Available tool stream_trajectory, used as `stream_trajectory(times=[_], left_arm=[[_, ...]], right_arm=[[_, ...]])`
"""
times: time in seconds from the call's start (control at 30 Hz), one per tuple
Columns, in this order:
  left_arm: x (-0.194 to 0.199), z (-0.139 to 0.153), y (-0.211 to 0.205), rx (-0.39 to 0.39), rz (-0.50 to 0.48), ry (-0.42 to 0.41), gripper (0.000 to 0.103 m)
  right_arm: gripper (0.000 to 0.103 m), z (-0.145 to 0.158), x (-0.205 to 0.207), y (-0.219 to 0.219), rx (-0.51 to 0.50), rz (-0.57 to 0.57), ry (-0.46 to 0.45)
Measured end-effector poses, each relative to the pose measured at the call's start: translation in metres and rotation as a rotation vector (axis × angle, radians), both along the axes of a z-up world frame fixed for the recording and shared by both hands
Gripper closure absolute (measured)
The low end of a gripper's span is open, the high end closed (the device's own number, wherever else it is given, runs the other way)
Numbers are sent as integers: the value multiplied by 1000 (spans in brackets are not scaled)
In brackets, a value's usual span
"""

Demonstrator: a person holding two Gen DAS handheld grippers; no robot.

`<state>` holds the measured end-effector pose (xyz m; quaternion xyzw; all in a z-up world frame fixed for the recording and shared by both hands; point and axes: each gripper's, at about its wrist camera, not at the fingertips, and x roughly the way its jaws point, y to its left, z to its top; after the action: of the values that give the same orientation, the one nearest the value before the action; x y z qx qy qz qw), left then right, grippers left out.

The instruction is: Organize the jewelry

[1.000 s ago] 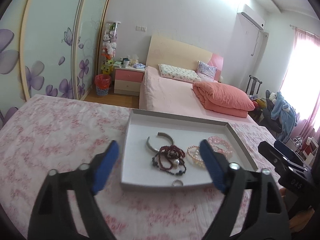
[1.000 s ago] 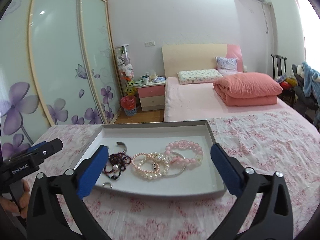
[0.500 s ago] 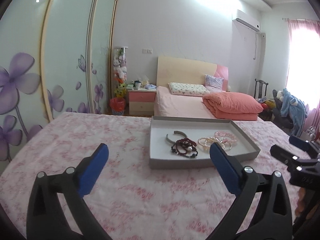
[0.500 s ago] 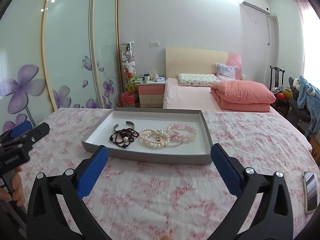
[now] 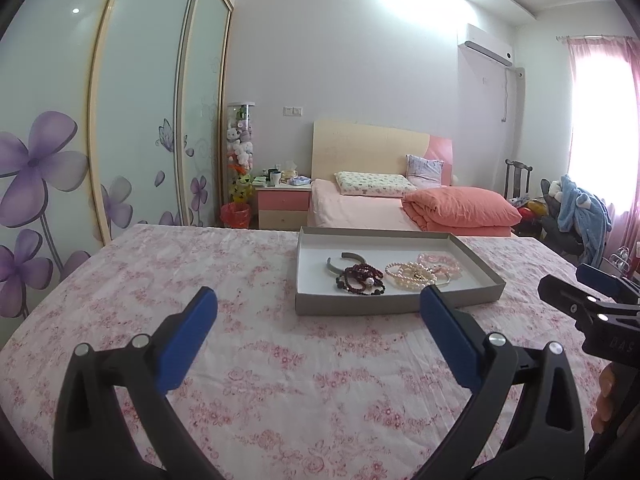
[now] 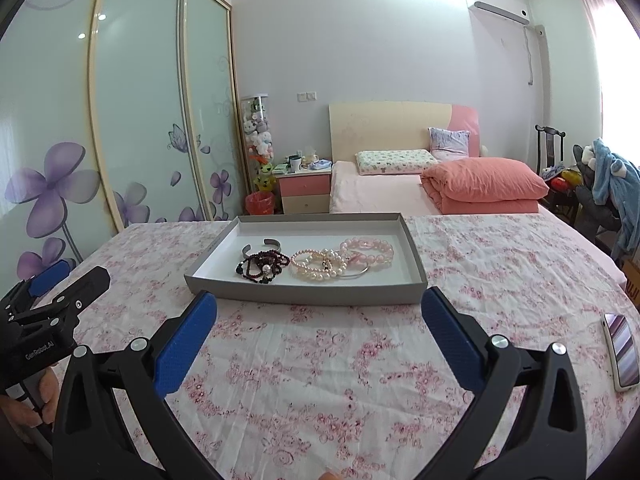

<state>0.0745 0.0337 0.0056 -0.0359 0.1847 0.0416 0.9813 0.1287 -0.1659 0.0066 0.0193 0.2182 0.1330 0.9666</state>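
Two grippers, left gripper (image 5: 318,314) and right gripper (image 6: 319,318), hover spread and empty, short of the tray (image 6: 304,293). Inside the tray lie a grey cuff (image 6: 262,245), dark beads (image 6: 264,266), pearl bracelets (image 6: 318,267) and pink beads (image 6: 368,249), overlapping; lifting one strand likely drags its neighbours.
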Motion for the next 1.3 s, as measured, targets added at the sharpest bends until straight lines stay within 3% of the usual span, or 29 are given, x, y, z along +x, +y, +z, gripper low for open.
stream_trajectory(times=[1.3], left_arm=[[-15,-4,-9,-13,-23,-4,4]], right_arm=[[2,-6,-19,-3,-1,-21,-22]])
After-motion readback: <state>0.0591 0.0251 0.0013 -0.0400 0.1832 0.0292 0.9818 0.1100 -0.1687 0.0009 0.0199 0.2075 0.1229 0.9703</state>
